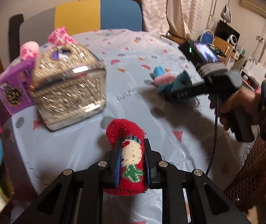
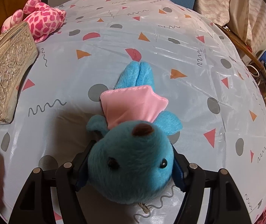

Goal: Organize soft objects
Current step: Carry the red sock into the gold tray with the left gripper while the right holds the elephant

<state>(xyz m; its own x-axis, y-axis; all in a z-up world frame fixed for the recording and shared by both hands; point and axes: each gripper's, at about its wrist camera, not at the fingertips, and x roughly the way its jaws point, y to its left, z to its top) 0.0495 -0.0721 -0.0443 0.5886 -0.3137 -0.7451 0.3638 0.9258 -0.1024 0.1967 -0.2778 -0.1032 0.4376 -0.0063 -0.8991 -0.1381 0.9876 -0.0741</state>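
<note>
Fingers of the left gripper [image 1: 132, 160] are clenched on a red sock [image 1: 128, 149], which sticks out past their tips above the counter [image 1: 73, 149]. Fingers of the right gripper [image 2: 131, 165] grasp the head of a blue plush toy [image 2: 133, 149]; its body lies on the counter beyond the tips. Ahead, left of both, stands a silver box [image 1: 69, 89], a pink spotted plush [image 2: 41, 21] behind it.

Your right gripper [image 2: 131, 165] clamps the blue plush bear [image 2: 133, 160] by its head. It lies on the patterned tablecloth [image 2: 170, 37], silver basket [image 2: 5, 74] at left.
</note>
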